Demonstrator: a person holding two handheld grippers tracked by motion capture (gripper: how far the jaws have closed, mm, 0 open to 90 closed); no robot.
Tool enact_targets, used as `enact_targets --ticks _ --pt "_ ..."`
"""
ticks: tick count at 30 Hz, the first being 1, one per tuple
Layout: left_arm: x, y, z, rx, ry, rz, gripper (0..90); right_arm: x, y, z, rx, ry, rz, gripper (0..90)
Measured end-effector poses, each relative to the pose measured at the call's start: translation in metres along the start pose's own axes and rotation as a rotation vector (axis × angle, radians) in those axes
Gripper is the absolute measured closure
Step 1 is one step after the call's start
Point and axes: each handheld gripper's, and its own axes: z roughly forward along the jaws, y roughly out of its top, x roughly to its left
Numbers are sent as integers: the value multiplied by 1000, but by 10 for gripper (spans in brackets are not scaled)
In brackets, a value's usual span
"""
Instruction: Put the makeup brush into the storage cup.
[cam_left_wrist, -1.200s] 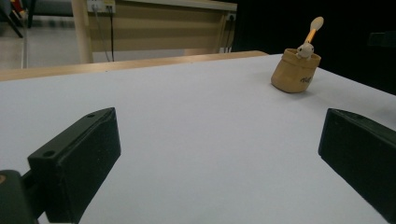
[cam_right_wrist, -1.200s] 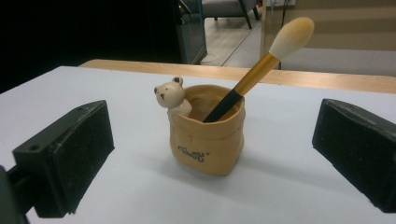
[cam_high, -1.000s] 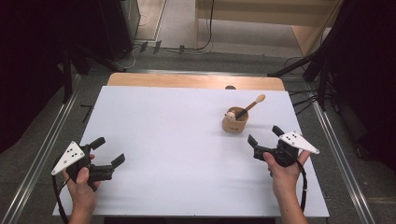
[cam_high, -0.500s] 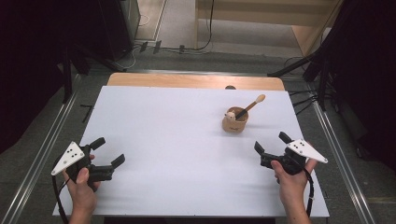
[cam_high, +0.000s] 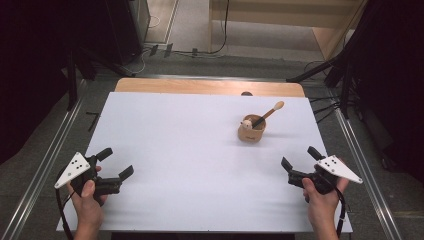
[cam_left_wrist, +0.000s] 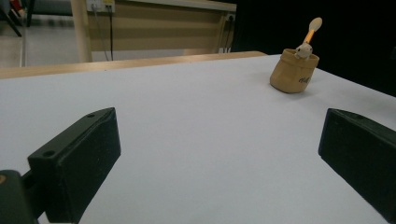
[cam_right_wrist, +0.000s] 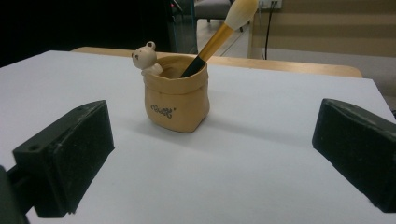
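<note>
Brush pot (cam_high: 251, 132) (upright) stands near right gripper (cam_high: 299, 164); gripper released, empty.

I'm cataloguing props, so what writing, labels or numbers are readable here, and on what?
Dark cursive word on the front of the tan pot that holds the brush: too blurred to read.
Grey plates on the tongs: dots, no text.
Nothing else bears readable text.

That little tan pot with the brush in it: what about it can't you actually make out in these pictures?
- Brush lower end: hidden inside the bear pot in the right gripper view.
- Brush tip: cut off by that view's top edge.
- Dark lettering on the pot: too small and blurred to read.
- Pot's far side: turned away in both gripper views.
</note>
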Motion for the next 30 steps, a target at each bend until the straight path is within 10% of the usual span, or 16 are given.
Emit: enact_targets --ticks 30 --pt "4 -2 -1 -10 -5 -22 0 -14 -20 -25 5 8 -31 0"
